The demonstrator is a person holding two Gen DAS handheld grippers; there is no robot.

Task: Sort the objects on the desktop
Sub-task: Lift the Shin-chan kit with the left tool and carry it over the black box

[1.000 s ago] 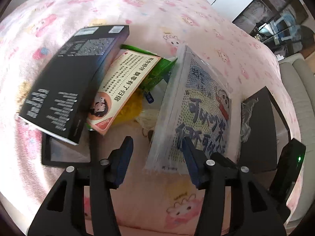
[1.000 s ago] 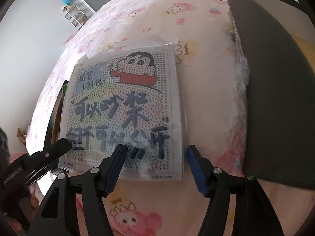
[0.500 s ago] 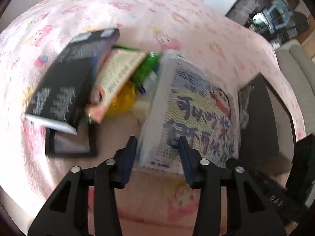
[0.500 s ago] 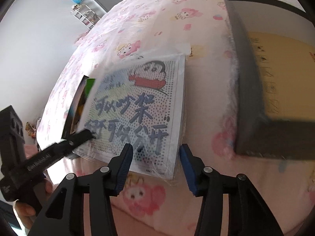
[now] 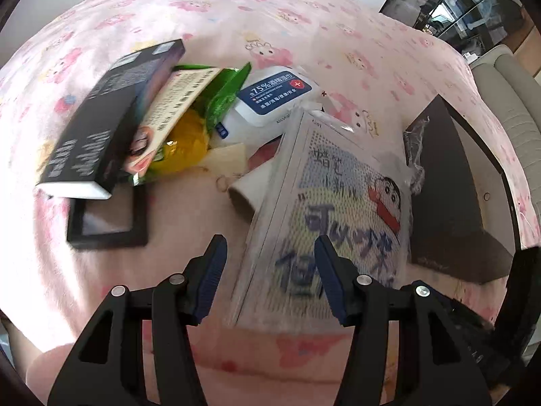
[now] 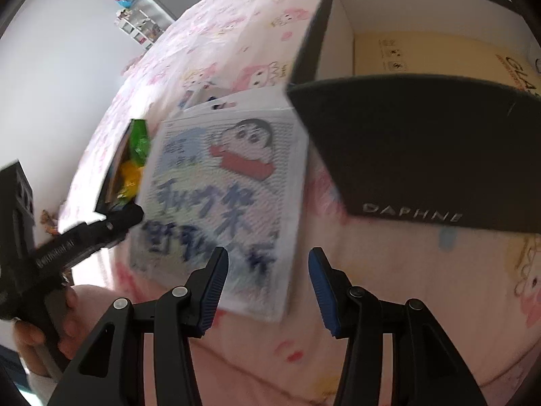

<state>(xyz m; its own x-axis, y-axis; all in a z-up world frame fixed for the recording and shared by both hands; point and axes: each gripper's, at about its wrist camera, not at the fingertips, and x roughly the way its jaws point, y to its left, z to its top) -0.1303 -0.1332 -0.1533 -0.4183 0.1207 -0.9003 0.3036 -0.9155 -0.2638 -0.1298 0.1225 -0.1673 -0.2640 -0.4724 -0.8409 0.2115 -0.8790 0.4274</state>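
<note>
On a pink cartoon-print tablecloth [image 5: 304,27], a flat cartoon kit [image 5: 341,209] in a clear wrapper sits tilted, its far edge propped up on the clutter behind it. The left gripper [image 5: 268,277] stands over the kit's near left edge with its jaws apart; that edge lies between the blue pads [image 5: 211,270], but whether they touch it cannot be told.

The left wrist view alone lays out the pile: a black box [image 5: 101,125] leaning on a printed card [image 5: 172,108], a green packet [image 5: 223,94], something yellow [image 5: 182,142], a wipes pack [image 5: 274,94] with a blue label, and a black frame [image 5: 108,223] flat on the cloth. To the right it shows only the dark outer wall of the big box [image 5: 449,196].

The right wrist view looks into that big box [image 6: 405,142]: pale inner walls, a tan floor, and a brand name on the near side. The right gripper [image 6: 267,284] has just been closing; its jaws are apart over the kit's [image 6: 223,196] near right corner, gripping nothing. This view also catches the left gripper [image 6: 84,237] from the side, beside the kit's left edge, and the hand [image 6: 40,335] holding it.
</note>
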